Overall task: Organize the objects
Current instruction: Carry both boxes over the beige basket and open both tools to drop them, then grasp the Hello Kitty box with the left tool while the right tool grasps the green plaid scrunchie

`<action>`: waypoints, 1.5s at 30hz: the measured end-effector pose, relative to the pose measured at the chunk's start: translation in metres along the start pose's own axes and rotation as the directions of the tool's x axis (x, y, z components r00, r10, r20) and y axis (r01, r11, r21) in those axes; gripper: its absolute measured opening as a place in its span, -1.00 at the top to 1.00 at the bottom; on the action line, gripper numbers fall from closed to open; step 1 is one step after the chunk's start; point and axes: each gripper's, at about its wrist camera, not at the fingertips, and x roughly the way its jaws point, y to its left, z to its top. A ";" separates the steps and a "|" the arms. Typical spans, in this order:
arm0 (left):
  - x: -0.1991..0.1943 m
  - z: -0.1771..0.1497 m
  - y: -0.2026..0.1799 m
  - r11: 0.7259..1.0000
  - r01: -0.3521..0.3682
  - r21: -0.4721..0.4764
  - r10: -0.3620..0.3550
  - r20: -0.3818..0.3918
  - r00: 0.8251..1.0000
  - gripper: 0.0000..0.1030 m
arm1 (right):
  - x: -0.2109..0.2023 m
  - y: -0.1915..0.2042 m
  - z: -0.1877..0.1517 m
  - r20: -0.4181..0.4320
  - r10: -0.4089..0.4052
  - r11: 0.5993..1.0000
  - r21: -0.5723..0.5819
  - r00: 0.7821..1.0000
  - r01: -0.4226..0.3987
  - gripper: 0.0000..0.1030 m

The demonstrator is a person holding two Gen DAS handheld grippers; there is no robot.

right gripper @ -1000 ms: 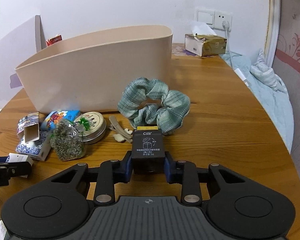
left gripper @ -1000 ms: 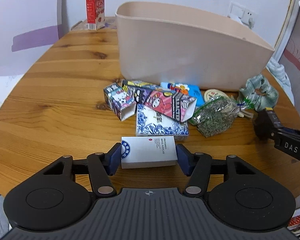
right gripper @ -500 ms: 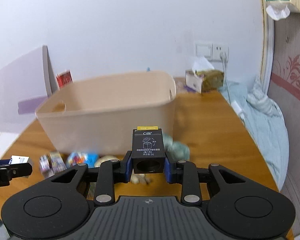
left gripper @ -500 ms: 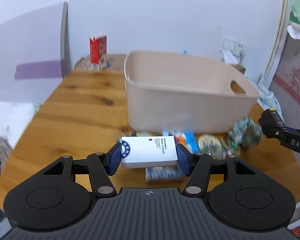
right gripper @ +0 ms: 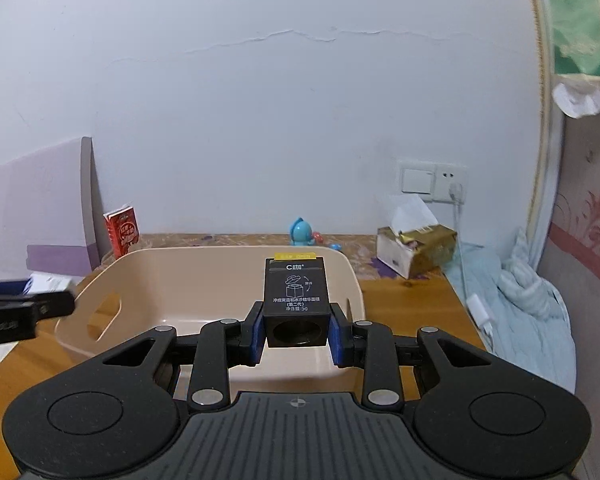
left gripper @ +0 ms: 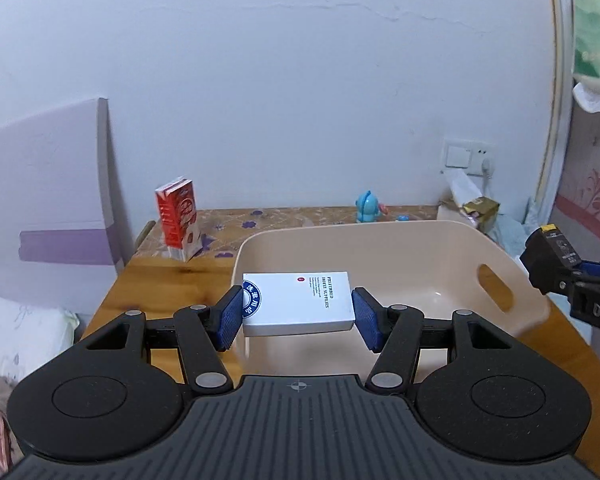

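Over the bin (left gripper: 536, 300), left tongs (left gripper: 297, 312) clamp a white box (left gripper: 300, 300) flat; right tongs (right gripper: 296, 326) clamp a black box (right gripper: 295, 292). Both appear poised for release inside.

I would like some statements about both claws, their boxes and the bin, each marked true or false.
1. The left claw grips a white box. True.
2. The right claw is empty. False: it grips a black box.
3. The beige bin already holds several items. False: the visible inside is bare.
4. A red carton stands behind the bin. True.
5. Both boxes rest on the table. False: they are held above the bin.
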 end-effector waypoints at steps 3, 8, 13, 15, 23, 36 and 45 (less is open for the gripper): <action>0.032 0.009 -0.009 0.999 0.014 0.030 -0.013 -0.045 0.999 -0.15 | 0.021 0.002 0.006 -0.034 0.018 1.000 -0.011 0.999 -0.018 0.43; 0.080 0.012 -0.018 0.996 0.065 0.054 -0.055 -0.165 0.985 -0.15 | 0.055 0.010 0.006 -0.118 0.025 0.998 -0.060 0.993 -0.032 0.43; 0.106 0.006 -0.027 0.992 0.107 0.072 -0.083 -0.282 0.956 -0.16 | 0.078 0.012 0.000 -0.201 0.020 0.993 -0.108 0.979 -0.042 0.43; 0.115 0.001 -0.027 0.992 0.105 0.070 -0.077 -0.323 0.943 -0.16 | 0.083 0.011 -0.003 -0.228 0.022 0.992 -0.114 0.973 -0.050 0.43; 0.109 0.002 -0.021 0.993 0.104 0.055 -0.082 -0.314 0.946 -0.47 | 0.070 0.007 -0.005 -0.198 0.011 0.994 -0.100 0.980 -0.032 0.09; 0.028 0.016 0.014 0.995 0.066 0.075 -0.055 -0.143 0.988 -0.76 | 0.004 -0.017 -0.012 -0.092 -0.068 0.996 -0.067 0.993 0.062 -0.85; 0.007 -0.025 0.041 0.986 0.101 0.133 -0.077 -0.176 0.981 -0.77 | 0.004 -0.031 -0.049 -0.170 -0.119 0.990 -0.097 0.978 0.103 -1.00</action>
